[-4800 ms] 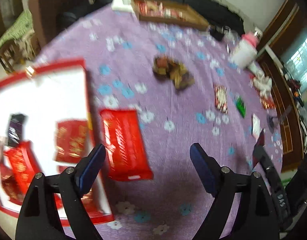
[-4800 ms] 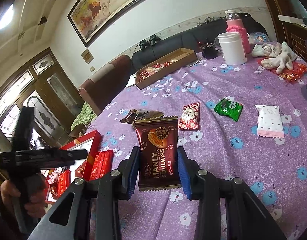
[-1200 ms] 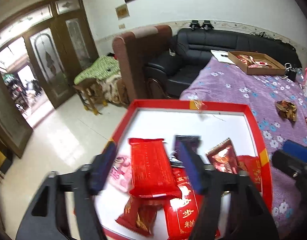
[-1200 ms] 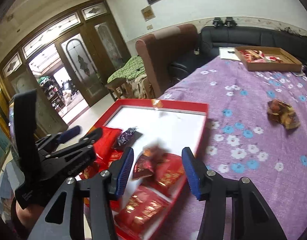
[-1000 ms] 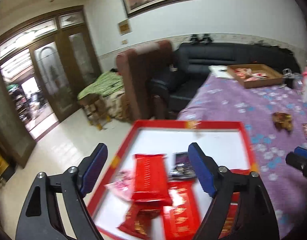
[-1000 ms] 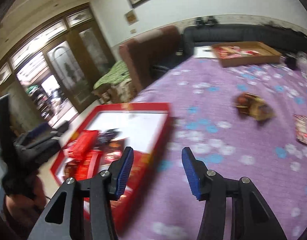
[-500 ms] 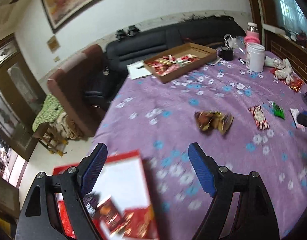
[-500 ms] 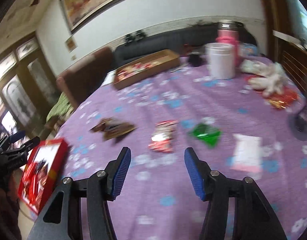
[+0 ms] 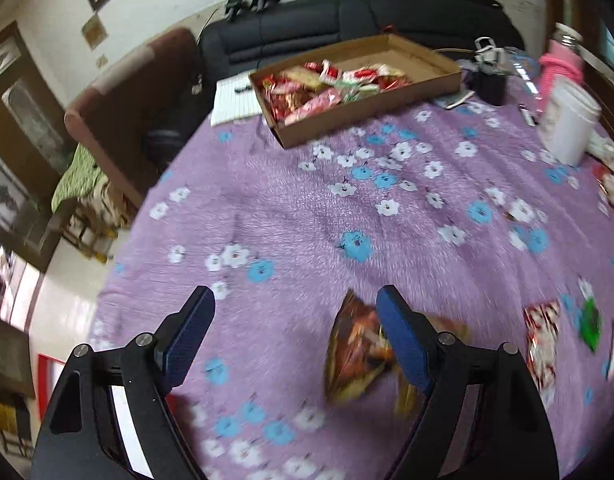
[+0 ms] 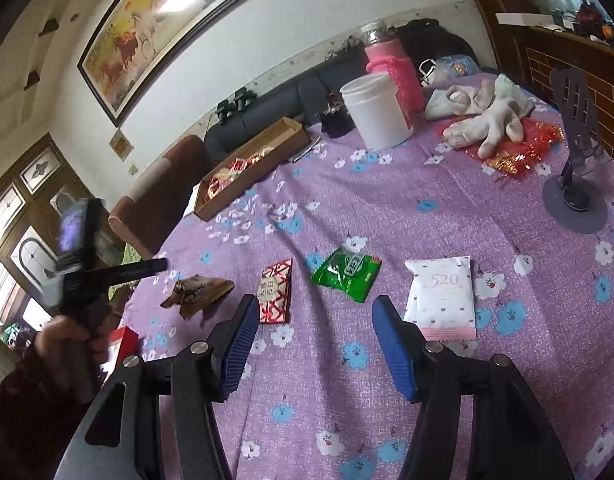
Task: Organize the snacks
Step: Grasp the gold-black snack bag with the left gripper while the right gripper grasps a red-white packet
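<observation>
Both grippers hung empty over the purple tablecloth [image 10: 387, 208]. The left gripper [image 9: 295, 332] had its jaws wide, a brown wrapper [image 9: 355, 356] lying just under its right finger. The right gripper [image 10: 313, 340] was opening, nothing between the jaws; red packet [image 10: 275, 292], green packet [image 10: 347, 270] and white packet [image 10: 443, 296] lay just ahead.

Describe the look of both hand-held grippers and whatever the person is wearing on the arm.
Each hand-held gripper, left and right, has two matte black angular arms, joined with round silver bolts, ending in blue ribbed pads. From the right wrist view, the left one shows as a black frame with a small lit screen on its back. The sleeve behind it is dark. No cables are visible.
</observation>
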Demonstrator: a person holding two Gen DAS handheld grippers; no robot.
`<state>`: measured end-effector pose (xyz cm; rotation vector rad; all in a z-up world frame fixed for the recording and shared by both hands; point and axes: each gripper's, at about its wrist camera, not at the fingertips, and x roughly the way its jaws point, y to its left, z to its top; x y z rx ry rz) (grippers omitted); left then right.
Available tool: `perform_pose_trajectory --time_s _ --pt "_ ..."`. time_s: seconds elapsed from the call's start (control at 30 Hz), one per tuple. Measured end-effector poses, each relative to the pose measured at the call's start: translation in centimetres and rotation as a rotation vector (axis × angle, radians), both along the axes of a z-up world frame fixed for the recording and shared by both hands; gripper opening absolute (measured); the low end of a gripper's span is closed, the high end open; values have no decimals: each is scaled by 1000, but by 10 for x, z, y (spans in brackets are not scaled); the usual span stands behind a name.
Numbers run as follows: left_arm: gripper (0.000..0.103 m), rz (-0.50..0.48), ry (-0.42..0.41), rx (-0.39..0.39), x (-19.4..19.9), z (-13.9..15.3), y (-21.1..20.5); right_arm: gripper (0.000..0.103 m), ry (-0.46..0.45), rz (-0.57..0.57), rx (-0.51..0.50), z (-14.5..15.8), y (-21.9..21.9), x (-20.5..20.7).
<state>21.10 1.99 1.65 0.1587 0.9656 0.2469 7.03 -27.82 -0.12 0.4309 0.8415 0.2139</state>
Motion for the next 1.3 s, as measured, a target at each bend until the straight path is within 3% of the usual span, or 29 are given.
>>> perform_pose_trajectory --time_s 0.13,0.27,0.4,0.5,0.57,0.7,0.8,0.97,1.07,1.2,1.3 --pt "84 43 80 -51 14 -32 1 61 18 -1 5 -4 0 3" --pt "84 9 54 -87 -6 -37 -3 61 21 2 14 -4 1 3" --pt "84 -62 100 -187 -46 -42 -11 61 25 2 11 -5 2 2" --pt "83 -178 159 -224 -86 -48 -28 61 21 0 -3 -6 3 2" --pt "83 -228 104 -234 -118 -39 -32 61 22 20 -9 -9 8 2" --pt "83 -178 -80 -252 -158 -7 -11 62 51 61 -19 -13 26 8" --pt "84 -120 -131 -239 -153 8 8 62 74 99 -18 -11 48 21" --pt "84 -92 8 -242 -128 -16 4 61 177 149 -179 -25 106 59" --pt "84 -73 18 -263 -126 -26 4 59 223 145 -201 -37 123 73" --pt "85 -57 40 -301 -120 -32 3 55 293 103 -310 -58 139 87" --pt "87 -75 75 -313 -112 -42 -5 51 257 101 -403 -59 148 88"
